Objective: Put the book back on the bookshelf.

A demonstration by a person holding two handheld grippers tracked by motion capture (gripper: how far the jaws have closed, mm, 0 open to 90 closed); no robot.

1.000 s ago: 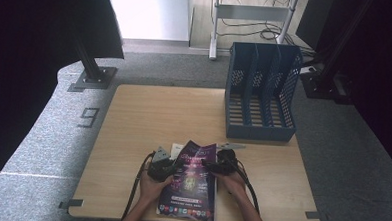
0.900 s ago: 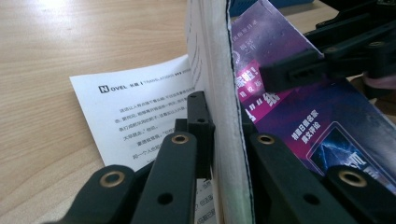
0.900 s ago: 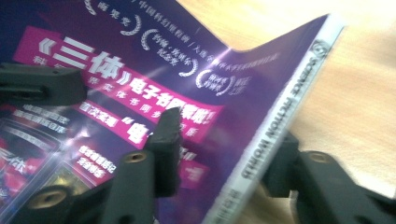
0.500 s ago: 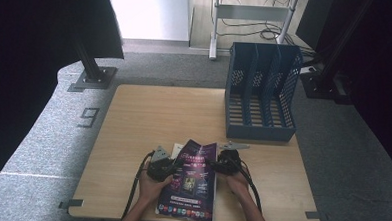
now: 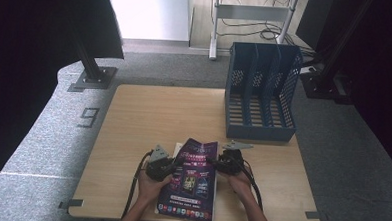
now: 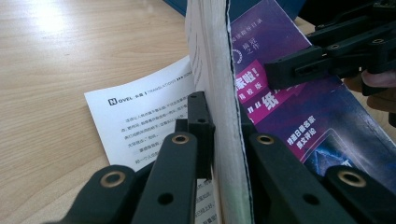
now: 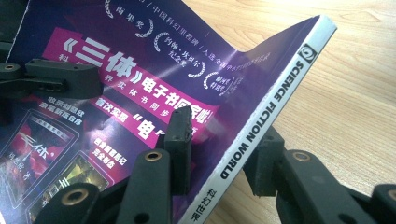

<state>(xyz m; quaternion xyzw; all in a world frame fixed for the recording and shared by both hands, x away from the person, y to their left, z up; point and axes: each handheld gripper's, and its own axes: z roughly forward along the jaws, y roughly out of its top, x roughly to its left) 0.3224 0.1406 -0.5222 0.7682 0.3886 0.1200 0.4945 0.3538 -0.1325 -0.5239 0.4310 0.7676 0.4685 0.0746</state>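
Left claw (image 6: 219, 154) clamps the magazine (image 5: 193, 178); right claw (image 7: 219, 156), closing on its spine, needs firm grip before lifting.

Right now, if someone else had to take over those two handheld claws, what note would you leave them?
Left gripper: shut on the page edge of the purple magazine.
Right gripper: its jaws have just been closing around the spine; whether both pads press yet, I cannot tell.
The magazine sits at the table's near edge, partly raised, a white printed sheet beneath it. The blue file rack stands at the far right, slots empty.
Done: magazine gripped on both sides. Left, probably: lift it and stand it in a rack slot.
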